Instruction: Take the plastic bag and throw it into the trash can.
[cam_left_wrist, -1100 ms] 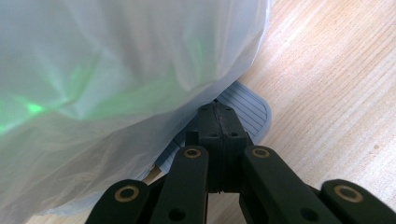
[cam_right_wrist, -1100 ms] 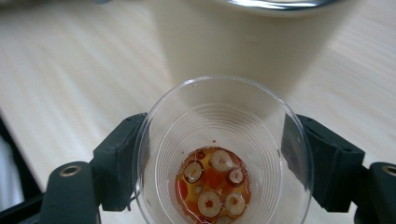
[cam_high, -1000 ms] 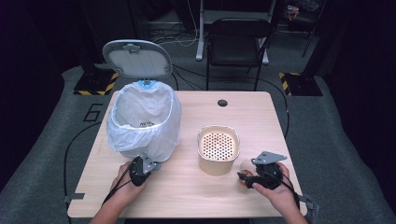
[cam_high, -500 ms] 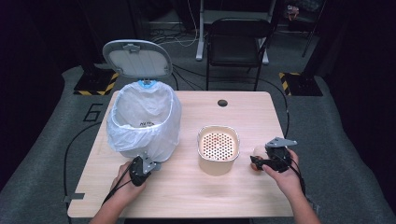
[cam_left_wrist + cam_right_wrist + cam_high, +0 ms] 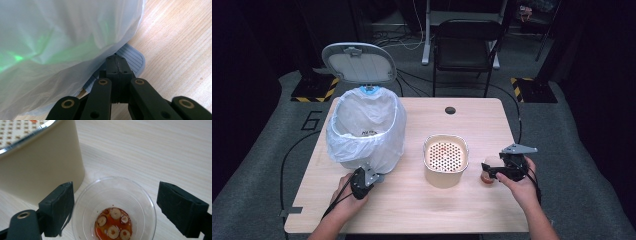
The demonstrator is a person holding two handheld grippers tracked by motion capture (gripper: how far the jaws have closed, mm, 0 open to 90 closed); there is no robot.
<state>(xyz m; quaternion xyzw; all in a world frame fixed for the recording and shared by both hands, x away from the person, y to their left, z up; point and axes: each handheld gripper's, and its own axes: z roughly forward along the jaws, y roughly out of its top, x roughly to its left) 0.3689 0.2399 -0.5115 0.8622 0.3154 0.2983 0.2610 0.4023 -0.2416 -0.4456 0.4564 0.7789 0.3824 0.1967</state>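
Observation:
A clear plastic cup (image 5: 113, 215) holding reddish liquid and round slices stands on the table just right of a cream container with a perforated insert (image 5: 446, 159). My right gripper (image 5: 120, 205) straddles the cup (image 5: 487, 176). Its jaws have just been opening, and the pads now stand clear of the cup's rim. My left gripper (image 5: 117, 62) is shut, with its tips on the grey ribbed pedal (image 5: 135, 60) at the foot of the bin (image 5: 367, 130). The bin's lid (image 5: 358, 62) stands raised, and a white bag (image 5: 62, 37) hangs over its rim.
The cream container's wall (image 5: 37, 162) rises close on the left of the right gripper's left jaw. A round cable hole (image 5: 450, 110) sits near the table's far edge. A black chair (image 5: 467, 45) stands beyond the table.
The right hand has moved away from the table's front edge with the cup, up beside the cream container. Its jaws have widened off the cup. The left hand has stayed still.

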